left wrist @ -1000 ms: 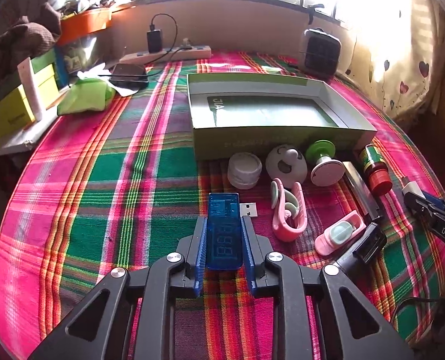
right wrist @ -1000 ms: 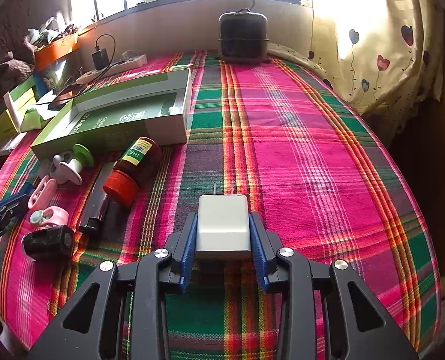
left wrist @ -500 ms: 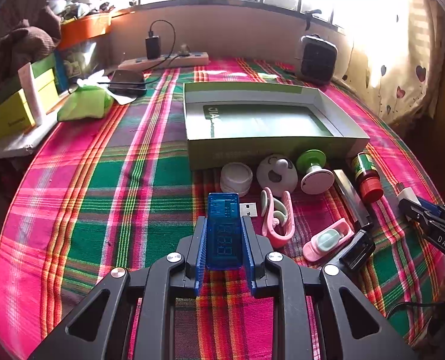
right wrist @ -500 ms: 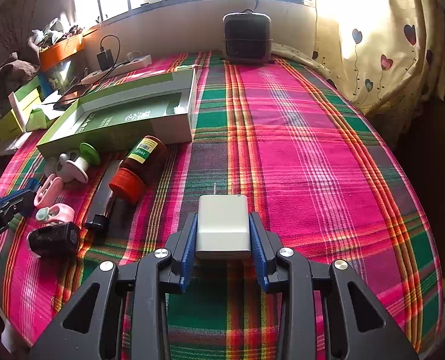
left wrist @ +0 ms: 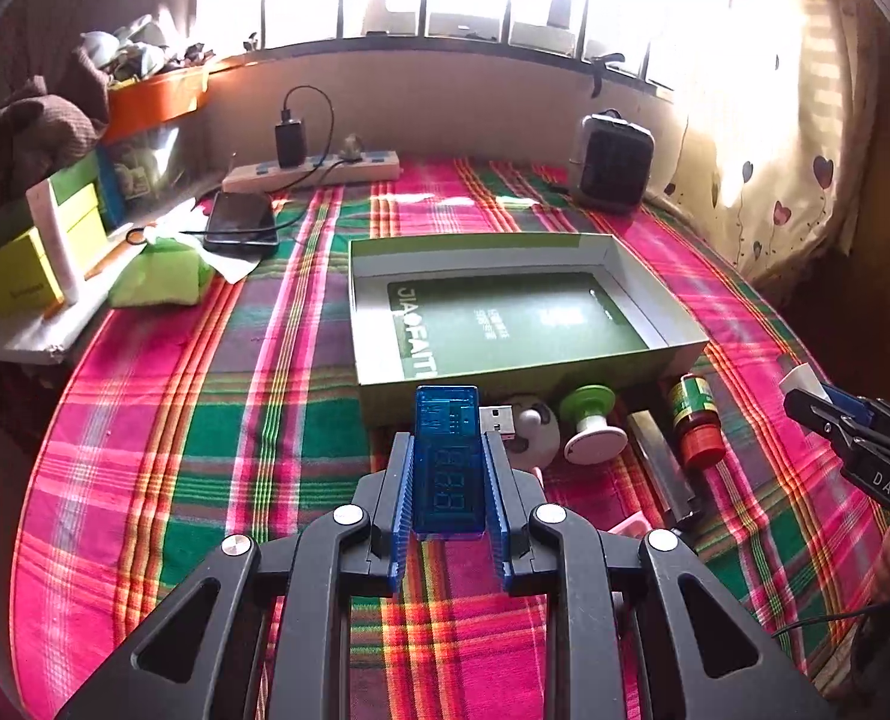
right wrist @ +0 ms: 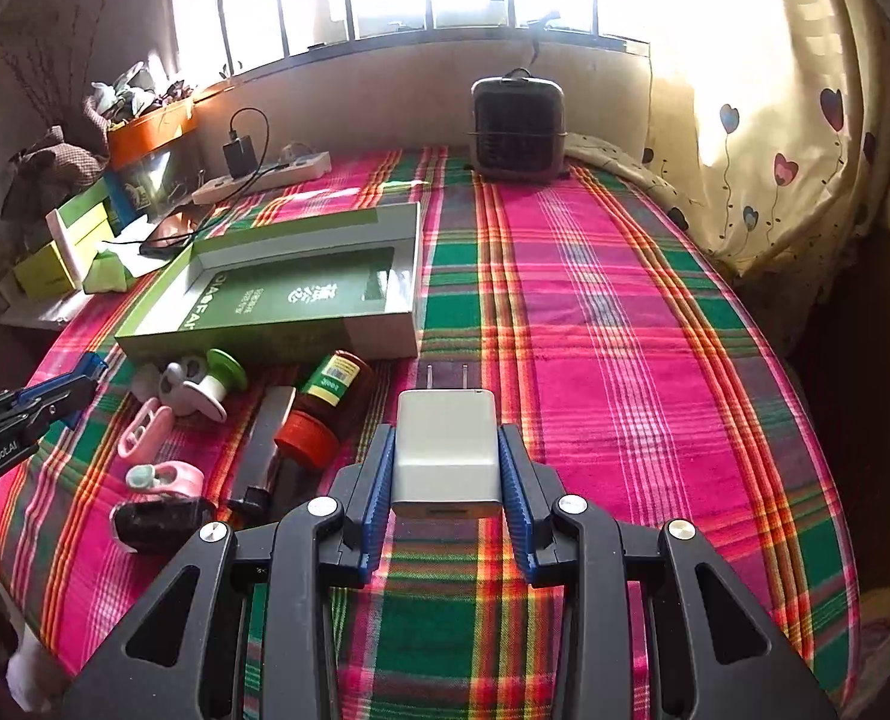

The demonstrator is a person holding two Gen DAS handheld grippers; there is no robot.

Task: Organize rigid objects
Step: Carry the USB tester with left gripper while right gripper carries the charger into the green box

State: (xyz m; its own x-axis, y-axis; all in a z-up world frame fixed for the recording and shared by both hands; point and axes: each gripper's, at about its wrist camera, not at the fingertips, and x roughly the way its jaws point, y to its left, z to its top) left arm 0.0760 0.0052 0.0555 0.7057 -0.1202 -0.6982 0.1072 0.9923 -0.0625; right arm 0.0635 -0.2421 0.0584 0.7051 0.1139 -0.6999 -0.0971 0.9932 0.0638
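Observation:
My left gripper is shut on a blue USB meter with a digit display and a metal plug, held above the plaid cloth just short of the open green box. My right gripper is shut on a white wall charger whose two prongs point forward. The green box lies to the left ahead of it. In front of the box lie a brown bottle with a red cap, a green-and-white knob, pink clips and a dark bar.
A small black heater stands at the far edge. A power strip with a plugged charger and a phone lie at the back left. Yellow and green boxes crowd the left side. A curtain hangs on the right.
Both grippers have risen with their objects still held. The box and the row of small items sit lower and nearer in both views than before.

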